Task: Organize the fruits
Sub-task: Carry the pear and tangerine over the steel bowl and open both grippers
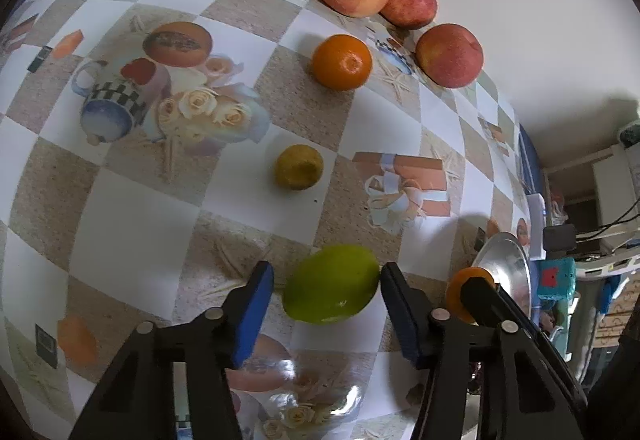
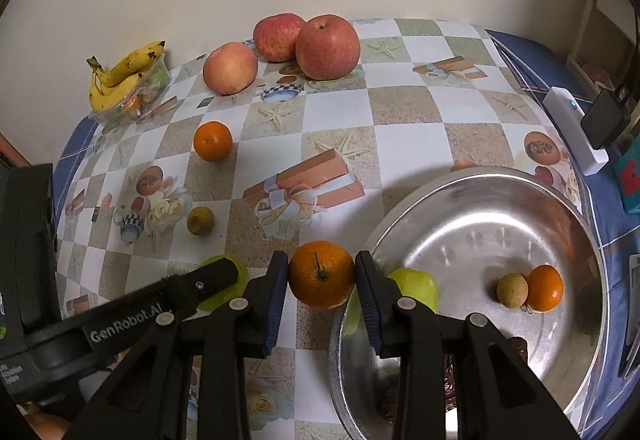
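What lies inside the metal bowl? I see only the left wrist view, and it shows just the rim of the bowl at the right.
Observer: Three fruits lie in the bowl: a green apple, a small brownish fruit and an orange.
Operator: Does the right gripper hold something?
Observer: Yes, the right gripper is shut on a second orange.
Operator: Are there bananas anywhere?
Observer: Yes, bananas rest on a clear tray at the far left corner, by the wall.
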A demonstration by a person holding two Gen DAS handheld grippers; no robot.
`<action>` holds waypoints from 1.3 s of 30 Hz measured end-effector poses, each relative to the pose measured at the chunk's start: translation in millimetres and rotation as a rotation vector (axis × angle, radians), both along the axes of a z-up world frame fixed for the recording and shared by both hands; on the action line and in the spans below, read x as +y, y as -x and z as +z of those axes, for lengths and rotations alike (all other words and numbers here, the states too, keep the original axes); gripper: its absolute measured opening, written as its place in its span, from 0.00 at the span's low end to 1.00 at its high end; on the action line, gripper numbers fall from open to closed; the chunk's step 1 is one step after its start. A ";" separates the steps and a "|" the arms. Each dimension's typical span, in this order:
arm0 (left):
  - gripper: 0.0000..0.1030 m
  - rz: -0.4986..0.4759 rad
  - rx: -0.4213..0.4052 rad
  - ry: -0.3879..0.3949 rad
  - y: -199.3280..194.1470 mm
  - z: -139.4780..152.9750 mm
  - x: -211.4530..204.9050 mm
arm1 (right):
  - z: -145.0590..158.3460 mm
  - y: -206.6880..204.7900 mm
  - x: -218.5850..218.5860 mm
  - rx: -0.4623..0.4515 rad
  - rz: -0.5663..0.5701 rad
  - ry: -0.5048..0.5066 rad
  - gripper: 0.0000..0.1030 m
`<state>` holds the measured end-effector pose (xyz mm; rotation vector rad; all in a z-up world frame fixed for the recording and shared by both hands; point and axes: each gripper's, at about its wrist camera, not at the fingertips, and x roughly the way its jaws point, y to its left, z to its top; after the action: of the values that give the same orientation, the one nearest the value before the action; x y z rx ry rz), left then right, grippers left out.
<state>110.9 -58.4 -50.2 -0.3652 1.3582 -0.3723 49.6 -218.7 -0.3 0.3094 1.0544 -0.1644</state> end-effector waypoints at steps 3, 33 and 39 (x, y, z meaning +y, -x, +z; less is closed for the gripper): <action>0.50 -0.006 0.003 0.007 1.3 -0.1 -1.6 | 0.3 0.7 -1.4 -0.001 -0.003 -0.004 0.35; 0.50 -0.385 -0.324 -0.001 53.0 50.9 -132.9 | 1.9 43.6 -128.1 -0.025 -0.313 0.007 0.35; 0.50 -0.417 -0.334 -0.013 46.3 36.6 -150.8 | -11.5 34.9 -149.3 -0.009 -0.330 -0.018 0.35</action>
<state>64.6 -209.2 -13.6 -0.0004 1.1011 -0.7361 14.7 -368.0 -11.8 0.4991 0.9908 -0.4491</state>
